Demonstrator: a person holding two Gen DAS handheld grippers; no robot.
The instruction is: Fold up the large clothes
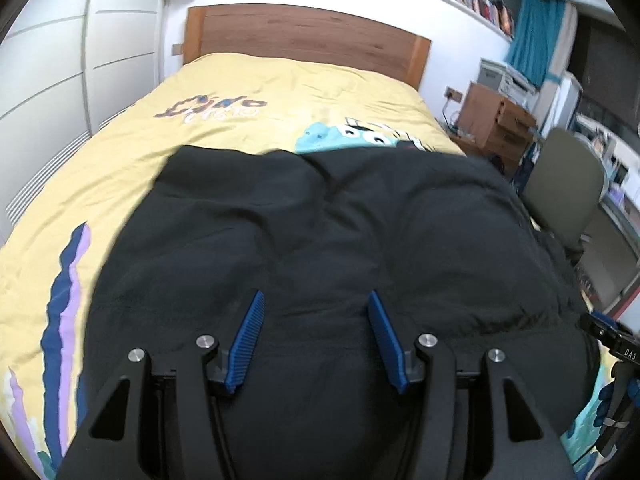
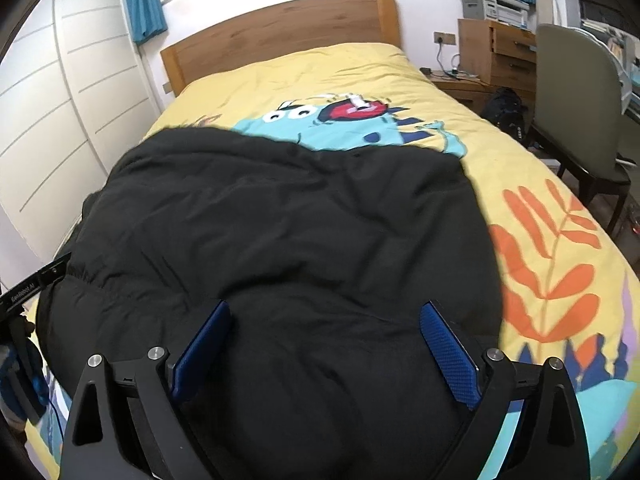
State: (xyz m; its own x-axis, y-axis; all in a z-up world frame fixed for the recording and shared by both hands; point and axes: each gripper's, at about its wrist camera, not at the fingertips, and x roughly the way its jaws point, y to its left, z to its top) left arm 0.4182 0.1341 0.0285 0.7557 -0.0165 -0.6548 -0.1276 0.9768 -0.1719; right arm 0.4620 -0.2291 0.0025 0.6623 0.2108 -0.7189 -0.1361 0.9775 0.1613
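Observation:
A large black padded jacket (image 1: 320, 248) lies spread on the yellow printed bedcover (image 1: 248, 92). It also shows in the right wrist view (image 2: 280, 232). My left gripper (image 1: 316, 300) is open just above the jacket's near part, with its blue pads wide apart and nothing between them. My right gripper (image 2: 326, 312) is open above the jacket's near right part and is also empty. The other tool shows at the right edge of the left wrist view (image 1: 616, 340) and at the left edge of the right wrist view (image 2: 28, 288).
A wooden headboard (image 1: 312, 36) stands at the far end. White wardrobe doors (image 1: 44, 92) run along the left. A grey chair (image 2: 576, 112), wooden drawers (image 2: 496, 56) and a dark bag (image 2: 504, 112) stand to the right of the bed.

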